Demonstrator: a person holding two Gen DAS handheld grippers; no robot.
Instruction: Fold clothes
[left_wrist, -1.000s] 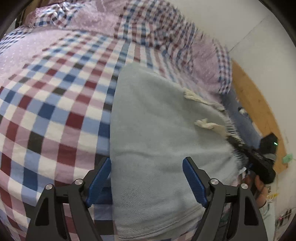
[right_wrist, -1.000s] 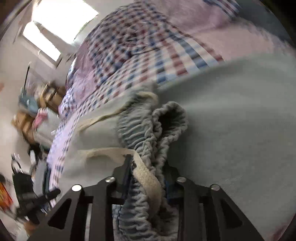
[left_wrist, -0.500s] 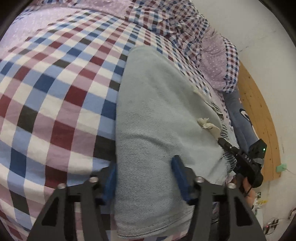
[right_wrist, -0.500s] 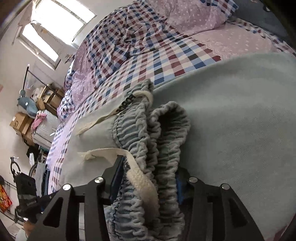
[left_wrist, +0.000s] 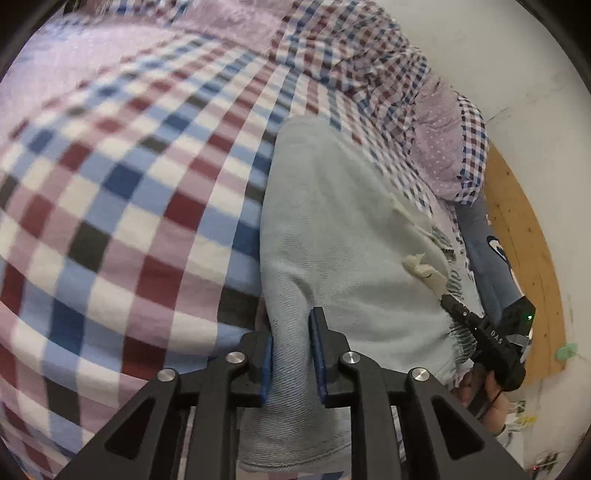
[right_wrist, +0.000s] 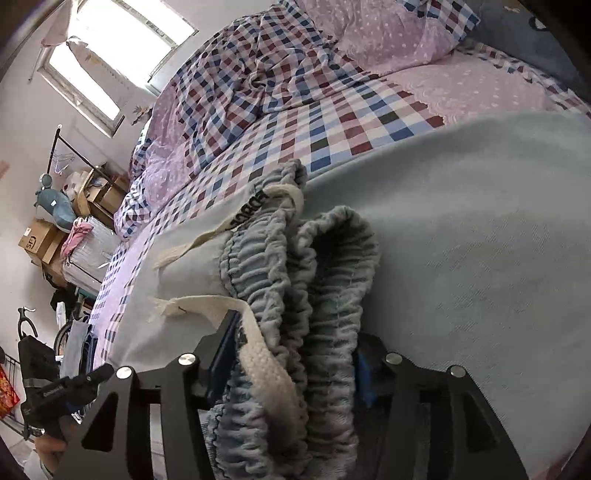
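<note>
The left claw (left_wrist: 291, 354) is closing on the hem end of a pair of pale blue trousers (left_wrist: 343, 236); its blue pads pinch a raised ridge of the cloth between them. The right claw (right_wrist: 291, 373) is opening, its jaws standing apart on either side of the bunched elastic waistband (right_wrist: 306, 295), with a cream drawstring (right_wrist: 258, 354) lying across the gap; the cloth sits between the jaws, but whether the pads bear on it cannot be told. The trousers lie along the near edge of a bed with a checked cover (left_wrist: 122, 206), already doubled leg over leg, waistband at one end and hem at the other. In my judgement the fabric is a soft, light knit: it sags and wrinkles wherever pinched, carries no stiffness of its own, and is neither slippery nor fragile. Sound holds are the thick gathered waistband and the stitched hem corners, where layers are stacked; the loose drawstring should be avoided. Against the frame a second ago, the left claw stood wide astride flat cloth and has since drawn in to gather a fold, while the right claw, then clamped on the waistband and drawstring, has eased apart. A pillow (right_wrist: 391, 33) lies at the head of the bed, well clear.
</note>
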